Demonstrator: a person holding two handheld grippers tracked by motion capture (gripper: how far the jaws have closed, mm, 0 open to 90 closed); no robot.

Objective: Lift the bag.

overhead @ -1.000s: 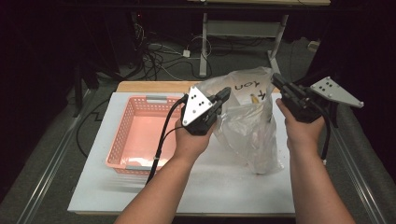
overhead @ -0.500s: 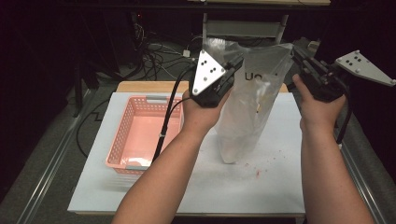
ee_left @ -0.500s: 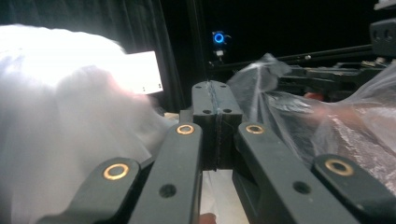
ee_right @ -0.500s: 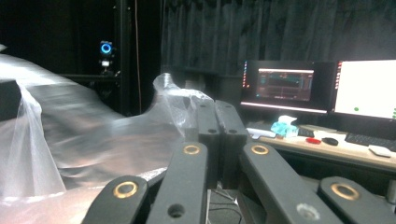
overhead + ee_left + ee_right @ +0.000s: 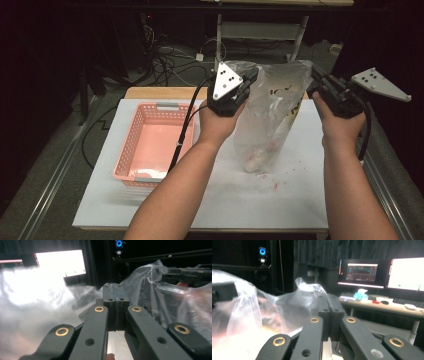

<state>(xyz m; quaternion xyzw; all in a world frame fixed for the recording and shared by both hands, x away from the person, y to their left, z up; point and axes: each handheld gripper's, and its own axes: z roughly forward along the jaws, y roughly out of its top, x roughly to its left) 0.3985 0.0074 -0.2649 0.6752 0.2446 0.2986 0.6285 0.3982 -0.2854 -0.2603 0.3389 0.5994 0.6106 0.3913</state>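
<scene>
Both forearms are coming in from the near edge of the white bench [image 5: 150, 200]. Left tongs [image 5: 252, 75] are clenched on the top left rim of the clear crinkled plastic bag [image 5: 272, 115]; in the left gripper view the film is pinched in the seam between the closed pads, left tongs [image 5: 116, 293]. Right tongs [image 5: 316, 72] are clenched on the top right rim, film bunching against the shut jaws in the right gripper view, right tongs [image 5: 328, 300].

The bag is hanging between the two tongs, mouth up, long axis roughly vertical, tilting slightly; its bottom is reaching down to the bench. A pale pinkish lump is sitting at the bottom of the bag; can't tell what it is. A few red crumbs are lying on the bench just beside the bag's base.

Key relation: the empty pink plastic mesh basket [image 5: 131, 150] is sitting to the left of the bag, left hand nearer to it, right hand well apart. Judging the next move as carrying the bag leftward; both grips need to hold.

Cables and a table frame are showing on the dark floor beyond.
</scene>
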